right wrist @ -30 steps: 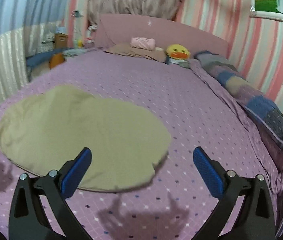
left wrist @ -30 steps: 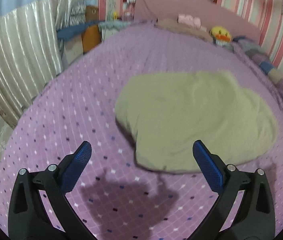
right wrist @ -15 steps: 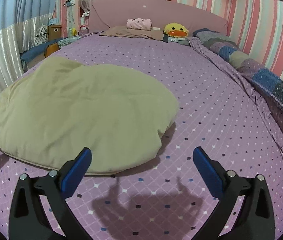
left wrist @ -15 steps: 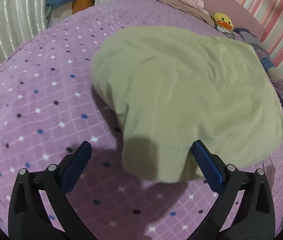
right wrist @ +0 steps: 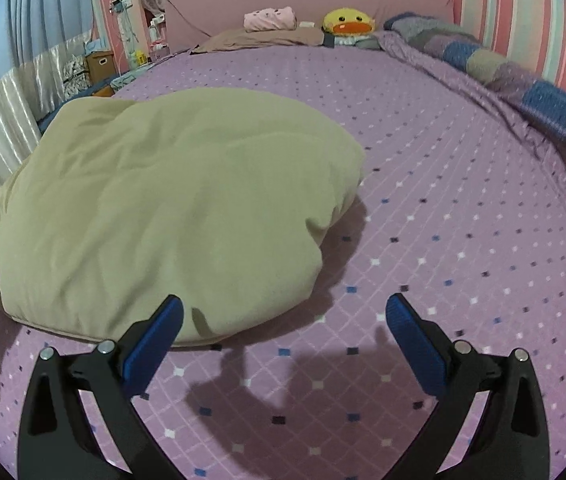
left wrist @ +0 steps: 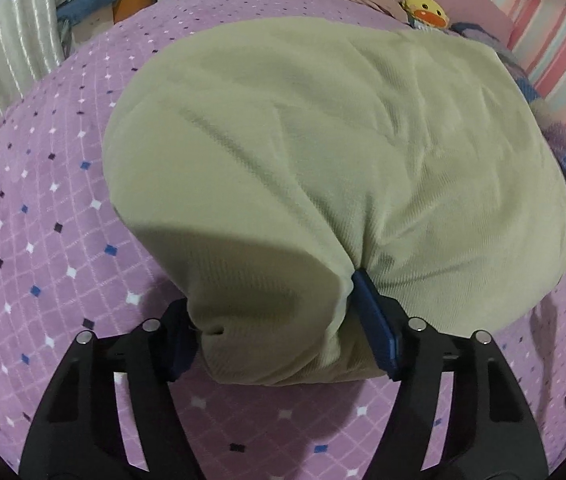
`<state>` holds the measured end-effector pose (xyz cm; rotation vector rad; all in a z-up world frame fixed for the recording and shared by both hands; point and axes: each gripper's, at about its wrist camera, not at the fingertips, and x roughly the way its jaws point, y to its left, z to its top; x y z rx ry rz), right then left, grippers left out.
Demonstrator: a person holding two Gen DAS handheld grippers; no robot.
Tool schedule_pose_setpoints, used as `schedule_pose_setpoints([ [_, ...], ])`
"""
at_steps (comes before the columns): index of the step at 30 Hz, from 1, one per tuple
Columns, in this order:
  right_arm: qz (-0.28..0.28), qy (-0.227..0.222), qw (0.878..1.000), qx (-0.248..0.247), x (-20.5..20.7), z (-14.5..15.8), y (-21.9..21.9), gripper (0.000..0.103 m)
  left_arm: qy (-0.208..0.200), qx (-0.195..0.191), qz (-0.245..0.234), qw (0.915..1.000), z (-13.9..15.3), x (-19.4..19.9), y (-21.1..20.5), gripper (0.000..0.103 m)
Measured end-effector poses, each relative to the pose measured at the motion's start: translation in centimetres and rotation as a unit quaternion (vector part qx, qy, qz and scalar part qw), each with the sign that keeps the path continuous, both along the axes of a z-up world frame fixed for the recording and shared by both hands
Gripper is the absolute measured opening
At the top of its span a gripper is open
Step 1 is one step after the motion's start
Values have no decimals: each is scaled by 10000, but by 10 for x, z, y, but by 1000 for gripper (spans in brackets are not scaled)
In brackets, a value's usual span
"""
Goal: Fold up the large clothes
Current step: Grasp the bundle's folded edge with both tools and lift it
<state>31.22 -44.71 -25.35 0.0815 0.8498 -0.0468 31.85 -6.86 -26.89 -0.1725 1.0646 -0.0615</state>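
Lowered left gripper [left wrist: 273, 330] fingers closing around garment [left wrist: 323, 160] corner, right gripper [right wrist: 283, 320] fingers apparently spread, empty.

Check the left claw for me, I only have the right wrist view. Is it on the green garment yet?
Observer: Yes. A near corner lobe of the garment fills the left claw, and its jaws are closing on it.
Operator: Both pads on cloth?
Observer: One blue pad dents the fabric; the other is mostly hidden behind the fold.
Operator: Sheet caught too?
Observer: Not that I can see. The purple bedspread lies flat below the claw, with only garment in the gap.
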Motion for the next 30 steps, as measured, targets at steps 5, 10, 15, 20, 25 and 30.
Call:
schedule_pose_setpoints([
  [5,26,35,9993,384,20,-7,-7,101,21,252,-76,9997,1,15,-19,68],
  [10,112,131,9962,854,46,-20,-13,101,52,357,-90,9993,1,19,-28,68],
  [15,471,375,9911,1190,68,-36,-21,101,57,378,-87,9992,-1,8,-24,68],
  [20,671,649,9821,1636,80,-51,-28,101,75,413,-76,9991,-2,11,-30,69],
  [25,867,770,9850,1279,93,-55,-10,100,85,444,-17,9990,2,7,-20,69],
  [30,1074,657,9904,569,95,-42,24,81,103,498,-18,9987,3,4,-15,70],
])
